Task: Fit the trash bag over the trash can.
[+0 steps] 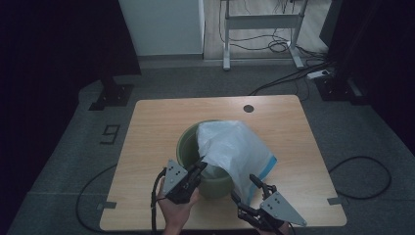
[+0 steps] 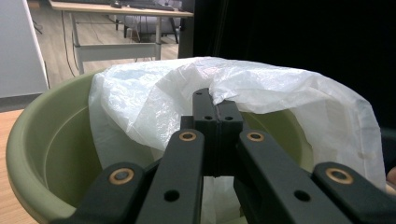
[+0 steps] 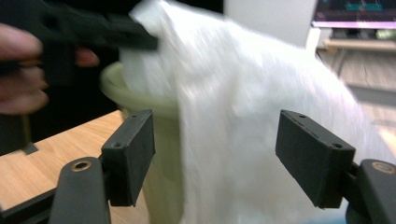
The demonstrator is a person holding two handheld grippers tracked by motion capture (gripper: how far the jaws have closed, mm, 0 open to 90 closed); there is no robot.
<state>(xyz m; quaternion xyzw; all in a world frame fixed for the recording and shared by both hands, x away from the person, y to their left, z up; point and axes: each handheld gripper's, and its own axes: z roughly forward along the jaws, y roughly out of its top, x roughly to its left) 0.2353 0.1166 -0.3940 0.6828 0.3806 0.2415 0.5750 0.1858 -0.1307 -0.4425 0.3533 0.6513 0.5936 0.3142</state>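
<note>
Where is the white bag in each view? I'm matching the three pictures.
High view: bag at centre, draped over the green bin's right rim.
Left gripper view: bag across the middle, above the shut jaws.
Right gripper view: bag at centre, between the open jaws.
Shared landmark: the green bin.

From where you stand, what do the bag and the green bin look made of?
Bag: thin plastic film, translucent white and crinkled, with a blue strip at its low edge; soft, it drapes over the rim. Green bin: probably moulded plastic, smooth with a dull sheen and a rolled rim; its wall thickness is hard to judge.
</note>
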